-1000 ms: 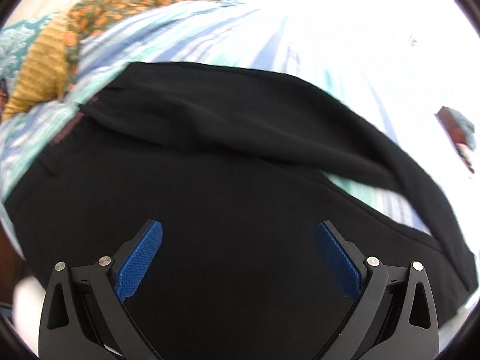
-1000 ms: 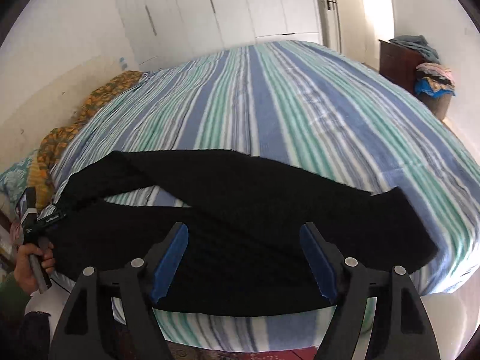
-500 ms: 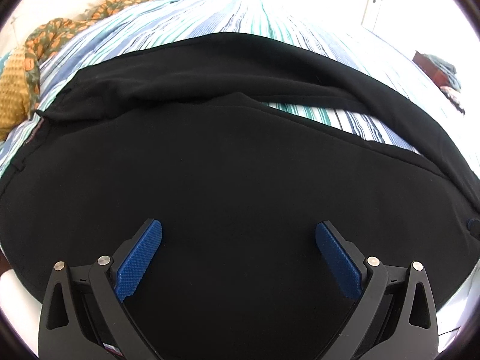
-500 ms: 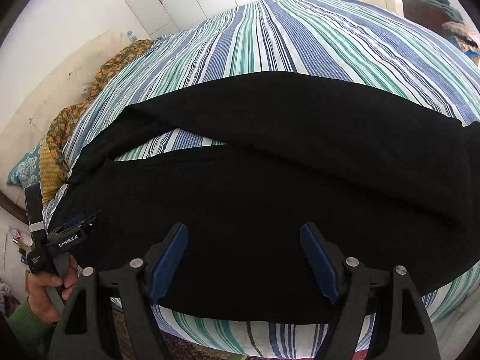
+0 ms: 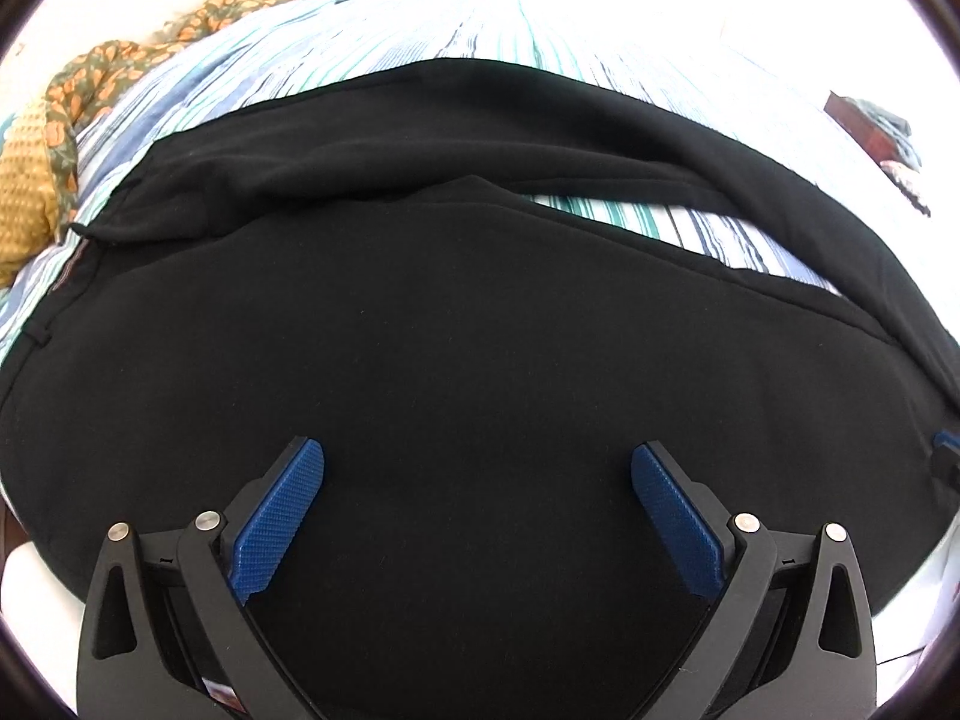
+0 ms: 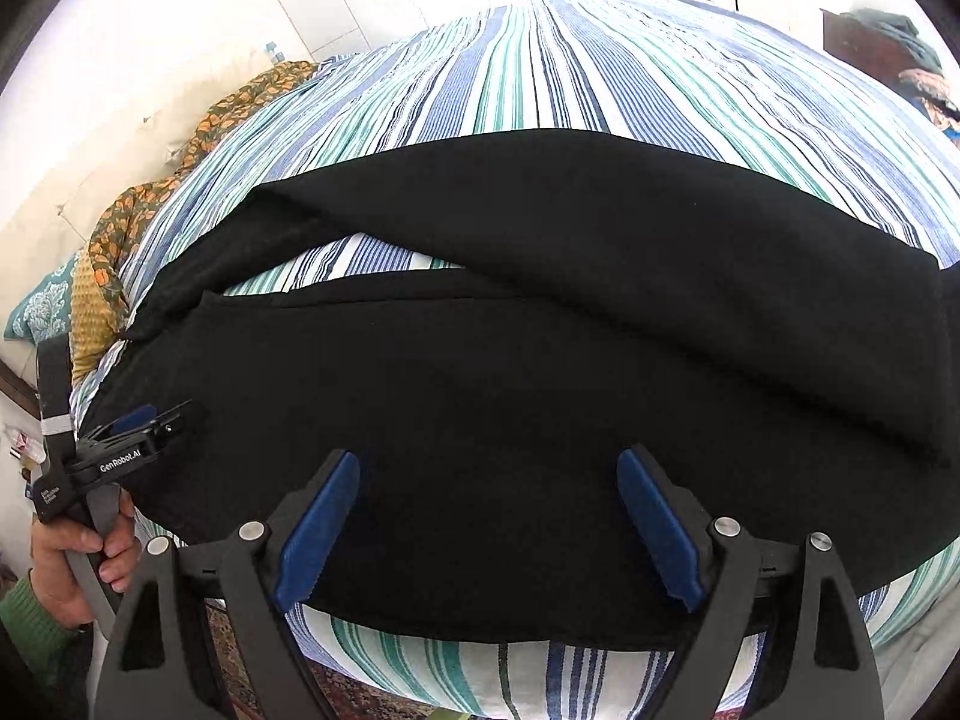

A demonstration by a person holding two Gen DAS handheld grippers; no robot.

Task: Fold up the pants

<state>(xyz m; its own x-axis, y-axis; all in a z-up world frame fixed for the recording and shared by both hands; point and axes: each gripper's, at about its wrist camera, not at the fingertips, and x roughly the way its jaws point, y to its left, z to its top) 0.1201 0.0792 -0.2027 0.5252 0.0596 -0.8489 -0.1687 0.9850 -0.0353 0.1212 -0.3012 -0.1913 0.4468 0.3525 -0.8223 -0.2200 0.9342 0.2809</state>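
Black pants (image 5: 480,330) (image 6: 540,390) lie flat across the near side of the striped bed, waist to the left. The two legs part in a narrow V that shows a wedge of sheet (image 6: 360,264). My left gripper (image 5: 477,447) hovers open over the near leg close to the waist, nothing between its pads. It also shows at the pants' left end in the right wrist view, left gripper (image 6: 138,420), held by a hand (image 6: 66,552). My right gripper (image 6: 487,455) hangs over the near leg at the bed's front edge. Its jaws are opening, and no cloth is pinched.
The striped sheet (image 6: 570,60) stretches far behind the pants. An orange floral cloth (image 6: 198,138) and a yellow pillow (image 5: 24,192) lie at the left head end. A dark cabinet with piled clothes (image 6: 870,42) stands at the far right. A patterned rug (image 6: 228,648) shows below the bed edge.
Both grippers have come down closer to the pants, which now fill more of each view. The left view has rolled level. The right jaws stand slightly wider.
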